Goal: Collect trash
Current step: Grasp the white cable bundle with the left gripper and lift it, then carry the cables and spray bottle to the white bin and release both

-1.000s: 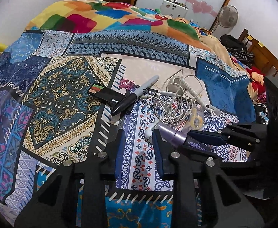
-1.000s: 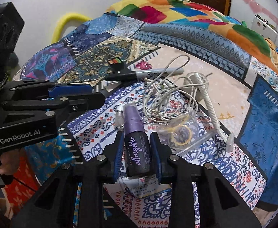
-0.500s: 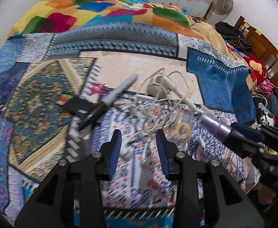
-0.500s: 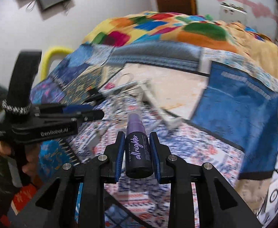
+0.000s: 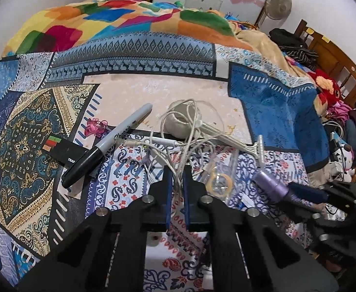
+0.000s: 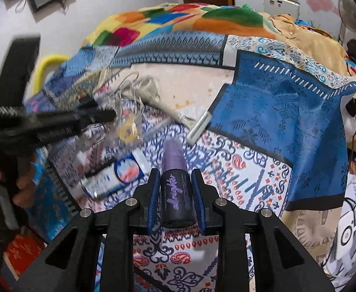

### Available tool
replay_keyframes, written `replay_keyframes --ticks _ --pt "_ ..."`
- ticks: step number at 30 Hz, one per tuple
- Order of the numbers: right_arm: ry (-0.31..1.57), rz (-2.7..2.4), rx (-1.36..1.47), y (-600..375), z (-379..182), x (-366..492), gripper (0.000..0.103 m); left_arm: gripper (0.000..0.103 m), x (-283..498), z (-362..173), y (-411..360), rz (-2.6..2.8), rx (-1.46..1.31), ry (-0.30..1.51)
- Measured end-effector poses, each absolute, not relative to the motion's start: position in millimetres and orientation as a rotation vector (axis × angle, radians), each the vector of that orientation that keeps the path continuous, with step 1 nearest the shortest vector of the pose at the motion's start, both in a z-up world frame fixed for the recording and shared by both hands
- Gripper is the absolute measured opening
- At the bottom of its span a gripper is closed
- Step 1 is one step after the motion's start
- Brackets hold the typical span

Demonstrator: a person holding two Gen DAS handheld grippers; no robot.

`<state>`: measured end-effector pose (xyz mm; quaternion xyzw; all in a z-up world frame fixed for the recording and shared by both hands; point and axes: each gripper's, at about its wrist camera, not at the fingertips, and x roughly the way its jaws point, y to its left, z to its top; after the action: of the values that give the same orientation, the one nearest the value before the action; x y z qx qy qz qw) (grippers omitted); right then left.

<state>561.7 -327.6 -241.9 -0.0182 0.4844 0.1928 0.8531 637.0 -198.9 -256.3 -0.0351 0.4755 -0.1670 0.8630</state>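
My right gripper (image 6: 176,182) is shut on a dark purple spray bottle (image 6: 176,189) with a lilac cap, held above the bed; the bottle also shows at the right of the left wrist view (image 5: 273,187). My left gripper (image 5: 177,182) has its jaws closed to a narrow gap around strands of a tangled white cable (image 5: 187,141) on the patterned bedspread (image 5: 31,121). A small clear bag with a yellow ring (image 5: 219,182) lies just right of it. A black marker (image 5: 104,146), a black card (image 5: 63,150) and a pink clip (image 5: 95,126) lie to the left.
A white razor (image 5: 238,143) lies past the cable. A white and blue tube (image 6: 114,177) lies left of the right gripper. A colourful blanket (image 5: 104,24) is heaped at the far end. Clothes and a wooden frame (image 5: 329,51) crowd the right.
My left gripper has moved forward onto the cable tangle and its jaws have narrowed. My right gripper has carried the bottle up and to the right, off the bedspread.
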Motion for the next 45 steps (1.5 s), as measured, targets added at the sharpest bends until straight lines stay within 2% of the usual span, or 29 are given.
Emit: replay_keyframes --ticks 6,13,17,30,40,45 --pt "1.070 0.438 -0.028 -323.5 -251.0 568.1 0.024 0.002 627.4 -235.7 -189.2 -0.344 -0.104 0.963" --pt "1.041 0.402 -0.143 -308.0 -251.4 561.6 0.024 0.002 617.6 -209.7 -183.0 -0.338 -0.091 0.917" --pt "1.048 0.376 -0.102 -311.5 -244.4 561.1 0.024 0.002 608.4 -194.3 -183.3 -0.340 -0.084 0.899" --pt "0.865 0.355 -0.021 -318.7 -118.6 509.5 0.024 0.002 537.2 -110.6 -164.1 -0.304 -0.076 0.805" --pt "0.743 0.421 -0.017 -286.1 -39.2 439.3 0.024 0.002 436.5 -32.7 -121.8 -0.230 -0.103 0.706" --pt "0.695 0.486 -0.031 -260.4 -14.4 397.0 0.024 0.002 382.8 -16.2 -97.9 -0.171 -0.088 0.684"
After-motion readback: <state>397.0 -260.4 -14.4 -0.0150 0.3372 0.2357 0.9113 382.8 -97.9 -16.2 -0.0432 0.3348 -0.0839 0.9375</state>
